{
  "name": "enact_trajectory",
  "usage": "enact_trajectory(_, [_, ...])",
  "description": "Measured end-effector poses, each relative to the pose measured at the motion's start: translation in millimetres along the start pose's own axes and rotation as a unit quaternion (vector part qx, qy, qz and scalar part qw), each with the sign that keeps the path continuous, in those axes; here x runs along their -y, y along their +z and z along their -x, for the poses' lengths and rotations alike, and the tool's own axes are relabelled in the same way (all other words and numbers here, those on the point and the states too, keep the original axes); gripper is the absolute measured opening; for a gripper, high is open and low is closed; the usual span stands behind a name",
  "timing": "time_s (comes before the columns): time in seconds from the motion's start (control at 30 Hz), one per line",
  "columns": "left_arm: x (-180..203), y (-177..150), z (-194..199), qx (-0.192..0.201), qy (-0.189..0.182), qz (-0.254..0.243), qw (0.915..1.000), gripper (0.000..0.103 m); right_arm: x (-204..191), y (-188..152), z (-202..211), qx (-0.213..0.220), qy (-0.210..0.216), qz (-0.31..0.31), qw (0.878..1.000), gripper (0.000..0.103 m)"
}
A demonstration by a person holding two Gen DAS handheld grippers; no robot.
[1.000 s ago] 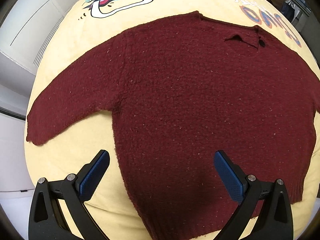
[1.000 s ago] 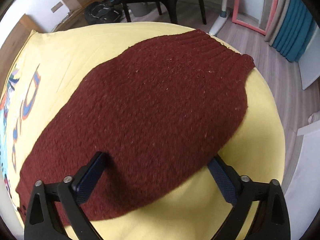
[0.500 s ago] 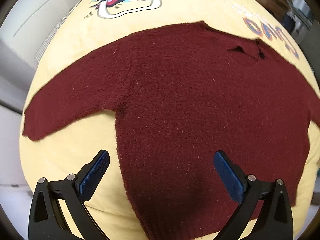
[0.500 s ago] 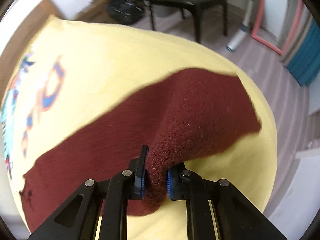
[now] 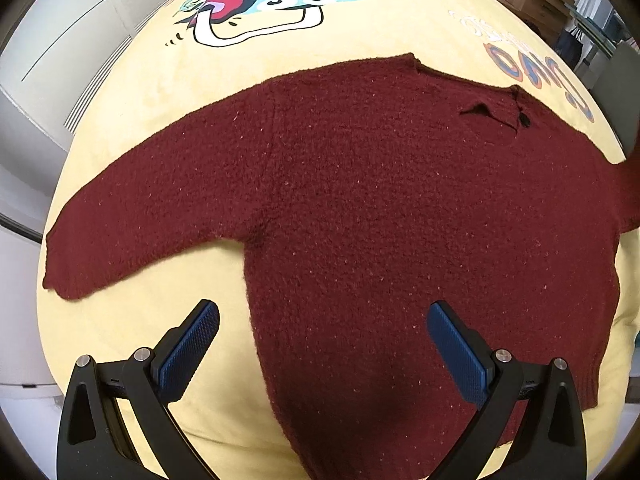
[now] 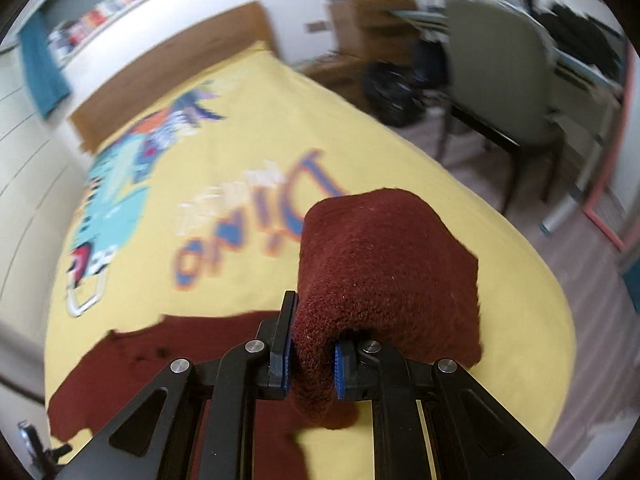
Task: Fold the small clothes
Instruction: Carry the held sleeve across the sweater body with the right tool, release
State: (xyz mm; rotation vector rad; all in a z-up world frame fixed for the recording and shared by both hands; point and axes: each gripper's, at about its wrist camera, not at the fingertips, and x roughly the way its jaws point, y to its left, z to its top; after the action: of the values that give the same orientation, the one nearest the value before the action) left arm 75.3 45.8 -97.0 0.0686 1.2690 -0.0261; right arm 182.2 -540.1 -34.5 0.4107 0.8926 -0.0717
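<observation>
Over bedspread [image 5: 360, 28], left gripper [image 5: 322, 344] gaping above sweater [image 5: 380, 208] — right gripper [image 6: 311, 354] pinching lifted sleeve [image 6: 384, 256]

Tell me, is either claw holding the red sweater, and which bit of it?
Yes. The right claw is shut on a bunched bit of the sweater's sleeve, lifted off the yellow bedcover. The left claw is open above the sweater, holding nothing.
</observation>
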Motion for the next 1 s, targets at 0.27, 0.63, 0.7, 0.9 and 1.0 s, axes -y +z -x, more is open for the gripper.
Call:
enact_trajectory(0.27, [-9.3, 7.7, -4.4, 0.006, 0.008, -0.001, 0.9999, 0.102, -134.1, -7.7, -19.5, -0.016, 0.068, 0.084, 0.994, 0.015])
enact_trajectory(0.63, [-21.5, 9.9, -15.0, -0.002, 0.016, 0.008, 0.9998, 0.102, -256.2, -96.0, -101.4, -0.129, 0.112, 0.172, 0.97, 0.015])
enact_trajectory(0.7, [-22.8, 9.4, -16.8, -0.004, 0.016, 0.008, 0.9998, 0.102, -262.0, -117.6, -115.4, -0.157, 0.114, 0.182, 0.964, 0.015])
enact_trajectory(0.9, [-22.2, 8.7, -20.2, -0.008, 0.013, 0.009, 0.9998, 0.102, -266.8, -166.0, -140.1, -0.213, 0.115, 0.19, 0.952, 0.015])
enact_trajectory(1.0, [-20.1, 10.0, -20.4, -0.006, 0.012, 0.006, 0.9999, 0.102, -265.9, -181.9, -148.1, -0.231, 0.115, 0.185, 0.948, 0.016])
